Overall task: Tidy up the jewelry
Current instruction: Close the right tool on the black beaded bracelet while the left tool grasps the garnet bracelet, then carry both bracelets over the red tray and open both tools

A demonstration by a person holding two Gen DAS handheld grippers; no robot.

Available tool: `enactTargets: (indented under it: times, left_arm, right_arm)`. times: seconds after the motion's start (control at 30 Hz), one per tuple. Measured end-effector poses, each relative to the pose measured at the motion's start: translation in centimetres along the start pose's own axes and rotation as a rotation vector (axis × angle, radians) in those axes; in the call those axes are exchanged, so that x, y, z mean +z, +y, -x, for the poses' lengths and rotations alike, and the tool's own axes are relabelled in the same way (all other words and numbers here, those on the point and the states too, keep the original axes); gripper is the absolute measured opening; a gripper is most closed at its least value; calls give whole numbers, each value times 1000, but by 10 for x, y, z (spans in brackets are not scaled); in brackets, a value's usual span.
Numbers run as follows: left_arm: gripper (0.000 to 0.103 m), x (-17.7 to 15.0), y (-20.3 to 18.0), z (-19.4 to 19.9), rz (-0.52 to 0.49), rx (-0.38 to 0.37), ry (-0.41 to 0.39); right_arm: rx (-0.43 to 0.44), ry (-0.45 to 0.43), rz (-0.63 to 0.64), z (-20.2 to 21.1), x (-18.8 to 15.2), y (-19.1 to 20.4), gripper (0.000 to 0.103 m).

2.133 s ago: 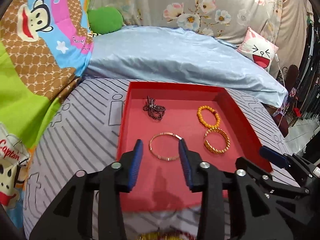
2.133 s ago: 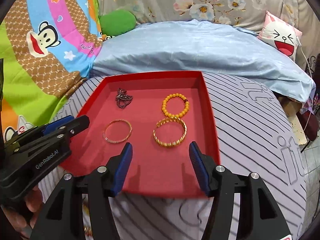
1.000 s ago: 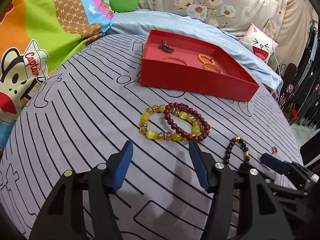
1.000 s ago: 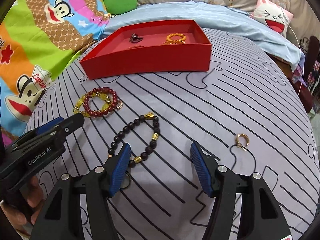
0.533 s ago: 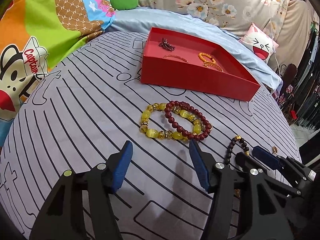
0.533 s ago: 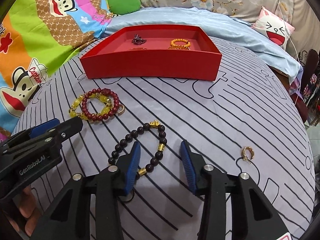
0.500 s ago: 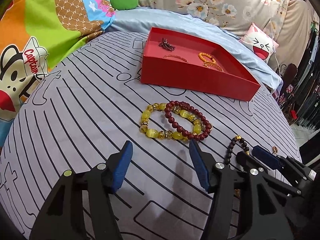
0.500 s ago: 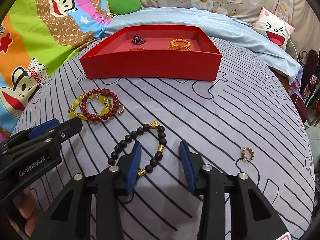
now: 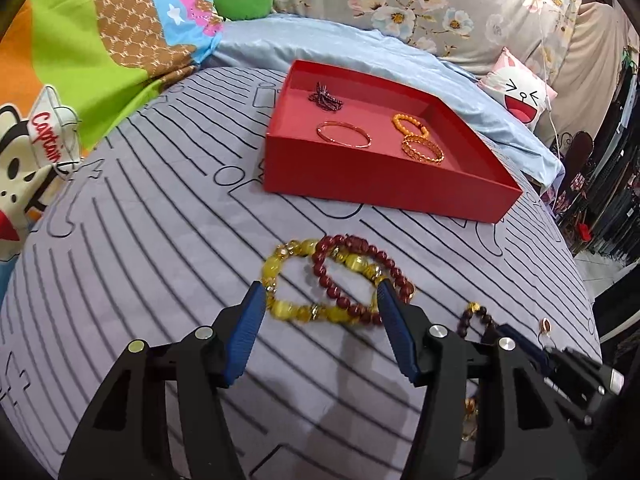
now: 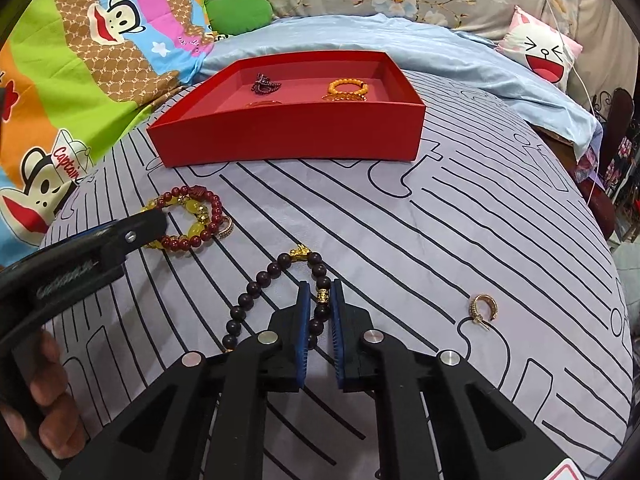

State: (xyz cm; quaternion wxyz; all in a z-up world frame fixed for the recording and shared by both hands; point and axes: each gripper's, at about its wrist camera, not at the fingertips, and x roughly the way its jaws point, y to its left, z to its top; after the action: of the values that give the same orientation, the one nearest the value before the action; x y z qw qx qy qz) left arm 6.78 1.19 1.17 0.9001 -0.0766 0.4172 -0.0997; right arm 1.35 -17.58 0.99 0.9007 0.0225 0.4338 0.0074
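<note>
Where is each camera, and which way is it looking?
Left wrist: sits on the left gripper, looking along its open fingers at the yellow bracelet and dark red bracelet, the red tray beyond; the right gripper shows at lower right.
Right wrist: sits on the right gripper, which is shut on the dark bead bracelet; the left gripper and the person's fingers show at left.
Both see the tray and all three bracelets.

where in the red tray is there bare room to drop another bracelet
The near strip of the red tray, between its front wall and the thin bangle and gold bracelet, is bare. The back is crowded by the dark chain and orange bracelet.
</note>
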Motion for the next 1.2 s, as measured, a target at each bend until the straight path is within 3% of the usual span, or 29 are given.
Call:
enactTargets:
  times: [0.13, 0.3, 0.5, 0.83, 1.0, 1.2]
  left_arm:
    - [47, 7, -1, -10, 11, -7, 9]
    - [32, 8, -4, -16, 0, -6, 21]
    - [32, 8, -13, -6, -24, 16, -19]
    - [31, 7, -19, -20, -42, 26, 20]
    - [13, 7, -20, -22, -42, 9, 25]
    - [8, 7, -23, -20, -52, -1, 24]
  right_arm:
    - [7, 1, -6, 0, 0, -1, 9]
    - [12, 1, -10, -1, 1, -2, 9]
    - [18, 1, -15, -1, 2, -3, 9]
    - [21, 0, -18, -1, 1, -3, 9]
    - [21, 0, -18, -1, 1, -3, 9]
    - [18, 0, -16, -1, 1, -3, 9]
